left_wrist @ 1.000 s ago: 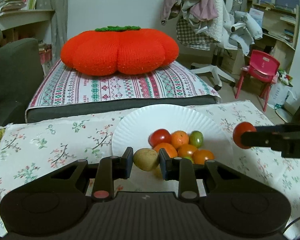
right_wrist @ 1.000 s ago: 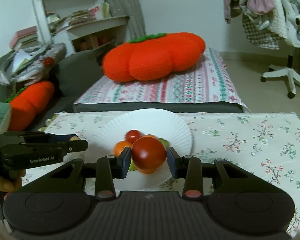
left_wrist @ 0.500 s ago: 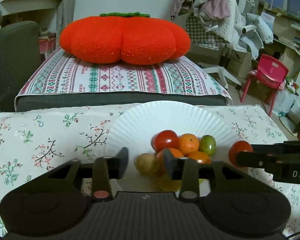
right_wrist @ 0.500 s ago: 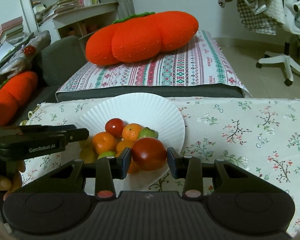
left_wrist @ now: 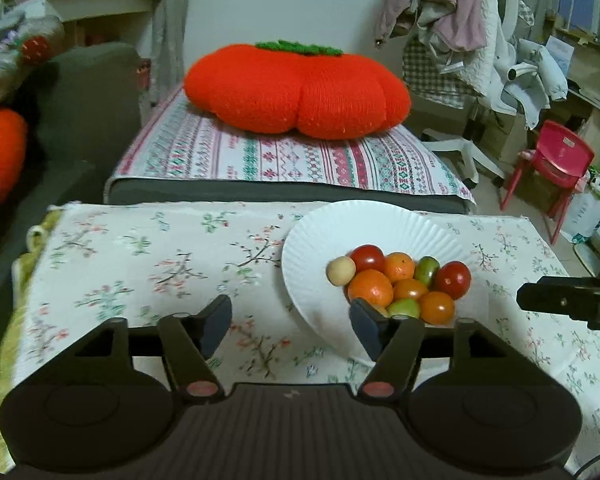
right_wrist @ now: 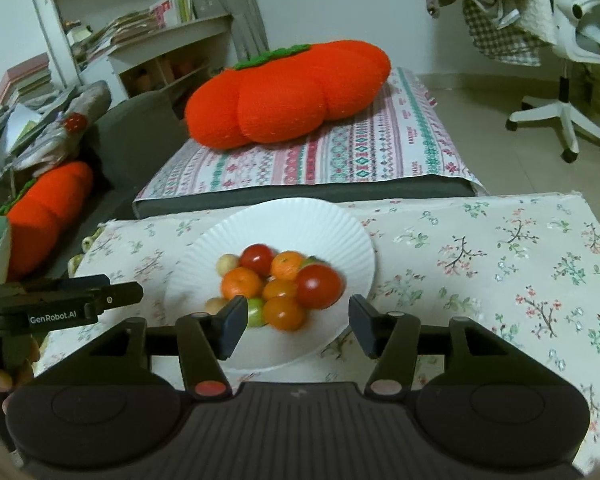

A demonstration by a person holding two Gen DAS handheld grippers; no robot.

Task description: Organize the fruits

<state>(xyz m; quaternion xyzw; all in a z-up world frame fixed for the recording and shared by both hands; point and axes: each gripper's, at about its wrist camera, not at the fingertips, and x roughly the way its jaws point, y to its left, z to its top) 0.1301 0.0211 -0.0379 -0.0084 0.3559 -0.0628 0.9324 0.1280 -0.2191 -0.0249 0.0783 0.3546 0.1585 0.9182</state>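
Fruits [right_wrist: 278, 282] are seen heaped on a white paper plate [right_wrist: 300, 220] at lower centre of the right wrist view, on a floral tablecloth [right_wrist: 480, 248]. Both the left gripper [left_wrist: 290, 322] and right gripper [right_wrist: 296, 320] are held wide apart and empty. "GenRobot.AI" is read at lower left. A pumpkin cushion [right_wrist: 288, 92] is set beyond.

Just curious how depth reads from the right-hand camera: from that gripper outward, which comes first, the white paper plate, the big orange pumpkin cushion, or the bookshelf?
1. White paper plate, right ahead of the open right gripper.
2. Big orange pumpkin cushion, on the striped mattress beyond.
3. Bookshelf, back left.
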